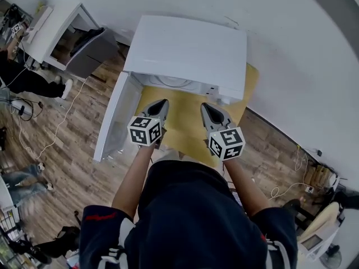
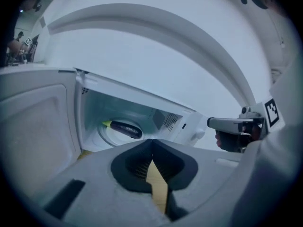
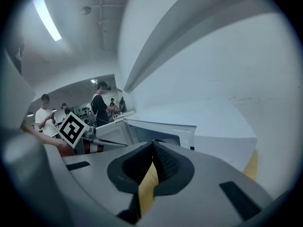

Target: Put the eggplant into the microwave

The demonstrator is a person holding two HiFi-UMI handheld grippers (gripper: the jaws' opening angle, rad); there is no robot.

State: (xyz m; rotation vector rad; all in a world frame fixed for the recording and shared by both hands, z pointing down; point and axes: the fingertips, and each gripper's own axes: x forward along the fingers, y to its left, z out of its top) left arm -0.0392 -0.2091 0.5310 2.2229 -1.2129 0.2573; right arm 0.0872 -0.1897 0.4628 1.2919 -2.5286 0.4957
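Two hand-held grippers are in front of the open microwave (image 1: pixel 185 49), and I read both as closed and empty. The left hand-held gripper (image 1: pixel 163 102) has its jaws together with nothing between them. The right hand-held gripper (image 1: pixel 205 106) shows the same state in its own view.

The eggplant (image 2: pixel 124 128) is inside the microwave cavity. It lies on its side on the round white turntable (image 2: pixel 110 135), dark-skinned, with its pale green stem end pointing left. In the left gripper view it sits above and to the left of the closed jaw tips, beyond them and well apart from them. Neither hand-held gripper touches it. In the right gripper view the jaws cover most of the cavity, and I cannot make out the eggplant there.

The microwave door (image 1: pixel 115 119) stands swung open on the left side of the cabinet. The microwave rests on a yellow bench (image 1: pixel 188 129), and both hand-held grippers are above that surface, side by side and apart.

Markings: each hand-held gripper carries a cube with black-and-white square markers, the left cube (image 1: pixel 146 130) and the right cube (image 1: pixel 226 143). These are patterns, not text. The red and white print on my sleeves (image 1: pixel 106 234) is too small to read.
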